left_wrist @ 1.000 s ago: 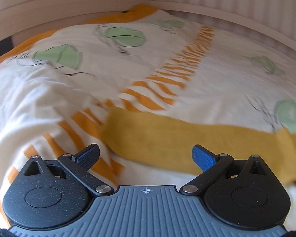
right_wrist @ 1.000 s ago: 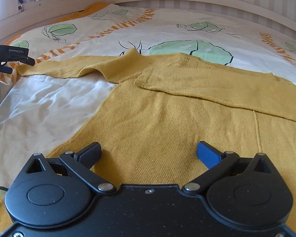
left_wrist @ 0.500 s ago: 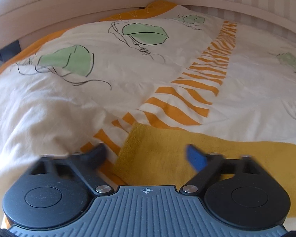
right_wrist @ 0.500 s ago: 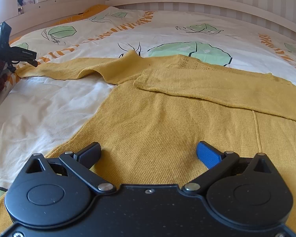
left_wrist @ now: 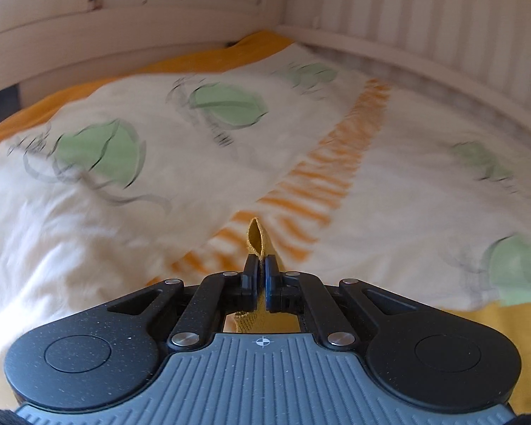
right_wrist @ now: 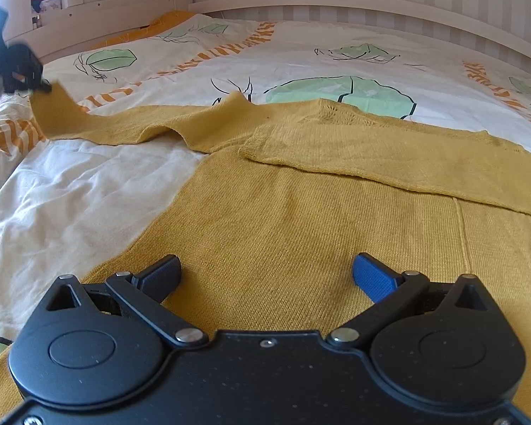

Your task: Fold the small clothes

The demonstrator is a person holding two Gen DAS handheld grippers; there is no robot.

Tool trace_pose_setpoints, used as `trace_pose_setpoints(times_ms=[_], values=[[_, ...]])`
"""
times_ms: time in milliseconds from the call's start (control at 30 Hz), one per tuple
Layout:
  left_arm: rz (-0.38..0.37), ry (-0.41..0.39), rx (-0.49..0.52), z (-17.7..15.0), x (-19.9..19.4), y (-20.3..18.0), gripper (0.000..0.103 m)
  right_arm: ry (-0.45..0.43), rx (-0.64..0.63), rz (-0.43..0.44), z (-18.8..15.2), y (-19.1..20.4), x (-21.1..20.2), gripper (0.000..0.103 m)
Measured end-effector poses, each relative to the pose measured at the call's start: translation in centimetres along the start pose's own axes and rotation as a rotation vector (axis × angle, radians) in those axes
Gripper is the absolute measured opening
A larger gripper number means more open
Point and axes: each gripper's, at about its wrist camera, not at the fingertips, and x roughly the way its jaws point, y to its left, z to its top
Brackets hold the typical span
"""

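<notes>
Left gripper (left_wrist: 261, 265) pinching sweater (right_wrist: 301, 219) sleeve cuff (left_wrist: 255, 235); should be carrying it flat across the torso; right gripper (right_wrist: 265, 272) hovering wide open

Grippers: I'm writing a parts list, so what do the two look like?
Both have black speckled linkages with round discs and silver rivets. Left gripper has a ribbed grey base with a crosshair mark. Right gripper has a black base; one blue pad, one dark.

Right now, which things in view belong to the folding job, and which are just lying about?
Part of the job:
- mustard sweater
- its sleeve cuff, pinched in the left tool
- right tool, open over the sweater body

Just there:
- leaf-print duvet
- white bed frame
</notes>
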Motion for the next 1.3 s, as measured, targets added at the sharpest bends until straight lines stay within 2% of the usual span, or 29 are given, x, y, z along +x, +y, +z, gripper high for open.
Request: trace_pose_setpoints(times_ms=[233, 400, 467, 700, 867, 1033, 1300], values=[[-0.175, -0.05, 0.016, 3.8, -6.5, -5.9, 0.003, 0.012, 0.018, 0.019, 0.3, -0.4, -0.1, 0.103], [-0.284, -0.095, 0.067, 6.0, -11.6, -11.5, 0.003, 0.023, 0.089, 0.091, 0.9, -1.8, -0.5, 0.103], [-0.329, -0.107, 0.076, 6.8, -13.1, -13.9, 0.003, 0.026, 0.135, 0.119, 1.3, -2.8, -1.2, 0.103], [-0.494, -0.132, 0.128, 7.3, -16.6, -23.9, 0.003, -0.013, 0.229, 0.127, 0.9, -7.3, -5.6, 0.103], [-0.627, -0.113, 0.136, 5.0, -17.0, -30.9, 0.003, -0.038, 0.261, 0.079, -0.2, -11.1, -8.7, 0.103], [-0.714, -0.079, 0.15, 1.2, -16.1, -37.3, 0.003, -0.058, 0.299, 0.034, -1.4, -14.0, -11.1, 0.103], [-0.763, 0.017, 0.262, -7.0, -13.6, -45.0, 0.007, -0.062, 0.339, -0.006, -2.7, -16.7, -12.9, 0.103]])
